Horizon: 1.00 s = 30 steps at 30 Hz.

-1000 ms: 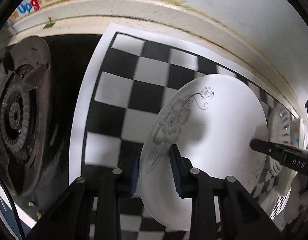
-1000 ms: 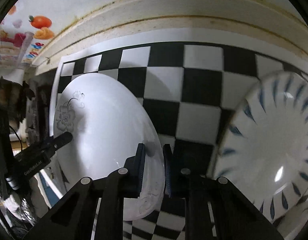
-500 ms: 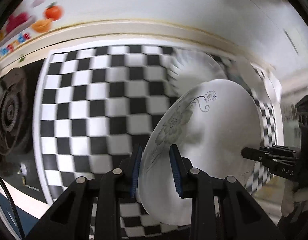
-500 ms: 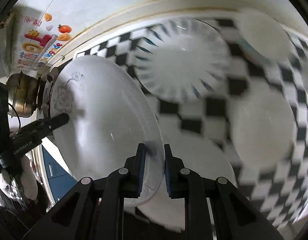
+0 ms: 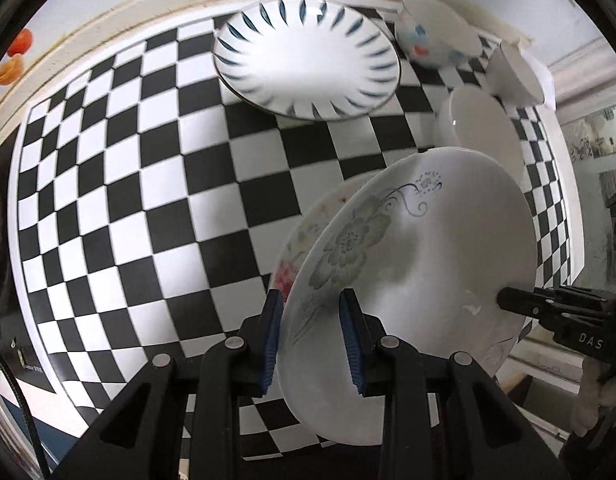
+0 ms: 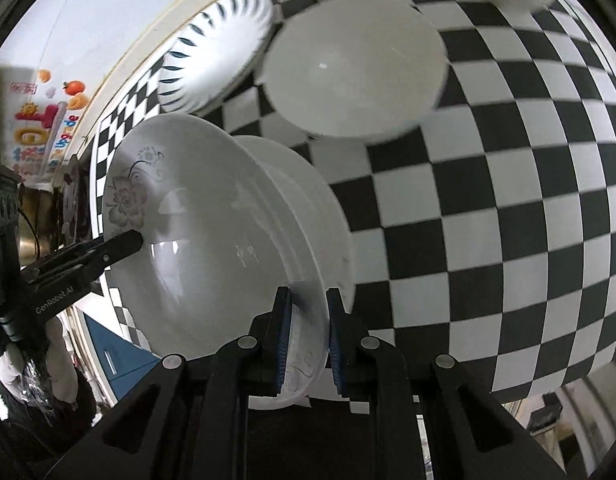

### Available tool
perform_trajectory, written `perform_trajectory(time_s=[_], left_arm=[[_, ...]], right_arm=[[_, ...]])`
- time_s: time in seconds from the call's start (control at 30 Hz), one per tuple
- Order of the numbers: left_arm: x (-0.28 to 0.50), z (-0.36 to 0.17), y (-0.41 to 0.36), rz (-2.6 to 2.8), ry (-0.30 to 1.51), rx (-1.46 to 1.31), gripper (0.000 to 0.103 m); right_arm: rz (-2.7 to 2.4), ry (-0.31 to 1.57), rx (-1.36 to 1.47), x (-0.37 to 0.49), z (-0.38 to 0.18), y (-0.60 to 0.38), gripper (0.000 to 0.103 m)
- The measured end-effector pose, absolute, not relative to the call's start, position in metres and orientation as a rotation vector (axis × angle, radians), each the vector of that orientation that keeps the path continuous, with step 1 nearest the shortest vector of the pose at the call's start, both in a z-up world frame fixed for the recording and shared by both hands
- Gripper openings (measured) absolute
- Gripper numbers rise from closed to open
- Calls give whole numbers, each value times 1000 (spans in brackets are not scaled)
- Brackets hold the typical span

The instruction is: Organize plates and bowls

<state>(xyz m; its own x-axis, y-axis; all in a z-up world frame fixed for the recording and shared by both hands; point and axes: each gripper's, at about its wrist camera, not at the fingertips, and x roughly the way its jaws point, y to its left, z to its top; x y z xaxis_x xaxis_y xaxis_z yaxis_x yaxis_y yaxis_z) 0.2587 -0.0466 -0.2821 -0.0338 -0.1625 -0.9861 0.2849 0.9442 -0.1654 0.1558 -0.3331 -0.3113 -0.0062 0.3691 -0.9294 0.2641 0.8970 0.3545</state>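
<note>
Plates counted: three. One white plate with a grey flower print is held in the air; a second plate with pink flowers lies on the checkered mat directly under it; a third, a plate with blue dashes round the rim, sits near the far edge of the mat by the wall. Bowls counted: three. A plain white bowl stands beside the pink-flowered plate, with a dotted bowl and a small white bowl behind it.

Left gripper is clamped on the near rim of the grey-flower plate, one blue pad on each face. Right gripper grips the opposite rim the same way. The plate hangs tilted between the two tools, above the mat.
</note>
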Motion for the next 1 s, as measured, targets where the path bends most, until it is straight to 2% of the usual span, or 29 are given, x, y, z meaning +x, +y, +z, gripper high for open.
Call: perform_trajectory(time_s=[0.47,0.57,0.83,1.0], left_arm=[[260,-307,-56,-305,1588,214,26],[259,-305,-62,-359,1599,187,19],[253,-299,-87,-393,1574,218,19],[253,-294,-84,-387,1582,205,19]], right_arm=[[80,1633,493,162,-333,-326,18],[65,1634,469,168,-333,-324,16],[69,1651,421,176,-333,-318,15],[71,1688,393,177,-334,-315,20]])
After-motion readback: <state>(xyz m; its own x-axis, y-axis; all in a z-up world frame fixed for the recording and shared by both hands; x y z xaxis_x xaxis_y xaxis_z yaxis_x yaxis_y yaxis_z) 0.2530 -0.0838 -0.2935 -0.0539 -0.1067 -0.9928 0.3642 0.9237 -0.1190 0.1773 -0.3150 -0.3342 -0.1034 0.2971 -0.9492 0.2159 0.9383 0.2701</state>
